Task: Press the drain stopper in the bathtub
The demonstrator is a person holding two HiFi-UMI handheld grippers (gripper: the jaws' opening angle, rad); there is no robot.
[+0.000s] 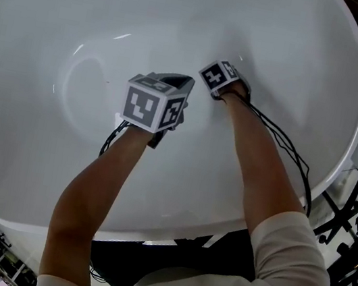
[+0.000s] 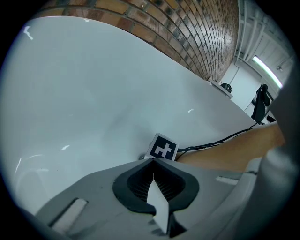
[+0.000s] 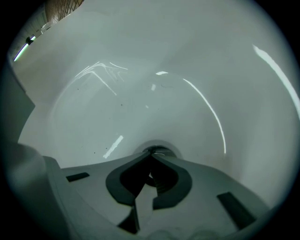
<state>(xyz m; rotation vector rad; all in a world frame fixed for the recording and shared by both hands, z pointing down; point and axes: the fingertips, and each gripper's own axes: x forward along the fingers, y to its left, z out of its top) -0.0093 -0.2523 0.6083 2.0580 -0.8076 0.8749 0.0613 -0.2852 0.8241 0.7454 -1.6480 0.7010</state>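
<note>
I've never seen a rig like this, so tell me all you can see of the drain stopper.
The drain stopper is a small round piece, dark and shiny like metal, set flat at the lowest point of the white bathtub. The right gripper, shut, points straight at it and hides its near half; whether they touch cannot be told.

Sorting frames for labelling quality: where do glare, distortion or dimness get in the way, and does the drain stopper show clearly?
Head view: even light, mild highlights on the bathtub. Left gripper view: fisheye bends the brick wall; sharp. Right gripper view: dim, dark vignette, bright glare streaks; drain stopper only partly visible past the shut right gripper.
</note>
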